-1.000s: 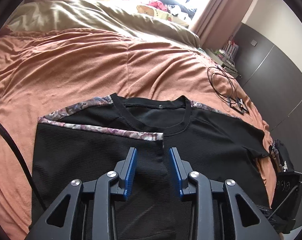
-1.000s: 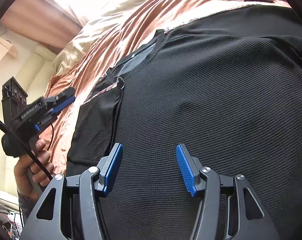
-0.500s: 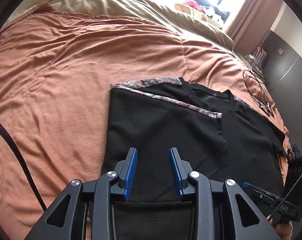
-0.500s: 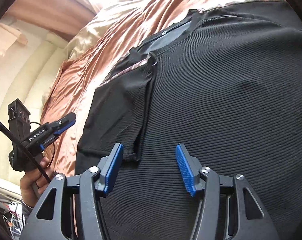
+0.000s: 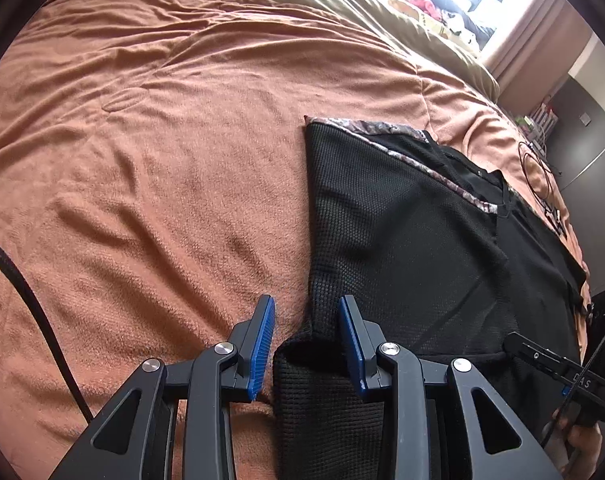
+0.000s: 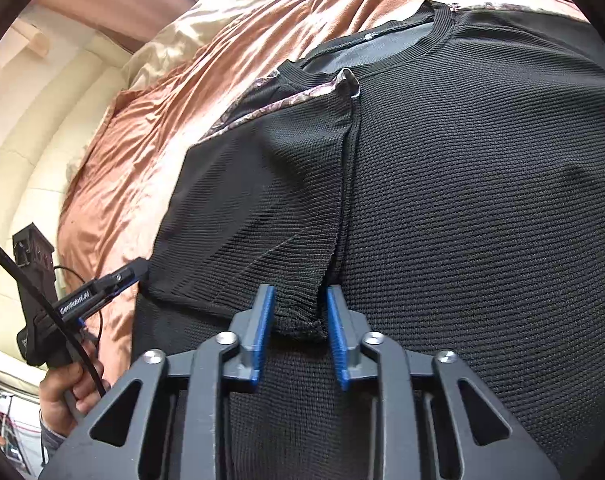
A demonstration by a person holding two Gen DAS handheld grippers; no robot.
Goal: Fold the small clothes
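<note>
A black shirt point(image 5: 414, 248) is being spread over the orange bedspread point(image 5: 162, 152), one side folded inward. The fold's near corner is being closed on by the right gripper point(image 6: 298, 320), while its left edge is being straddled by the left gripper point(image 5: 306, 332), pads apart.

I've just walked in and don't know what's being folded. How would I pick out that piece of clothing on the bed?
Look at the wide rust-orange blanket covering the bed. Lying flat on it is a black T-shirt of waffle-textured knit, one side already folded over its front. Nothing else there is a garment, and its shoulders carry a narrow strip of patterned trim.
</note>
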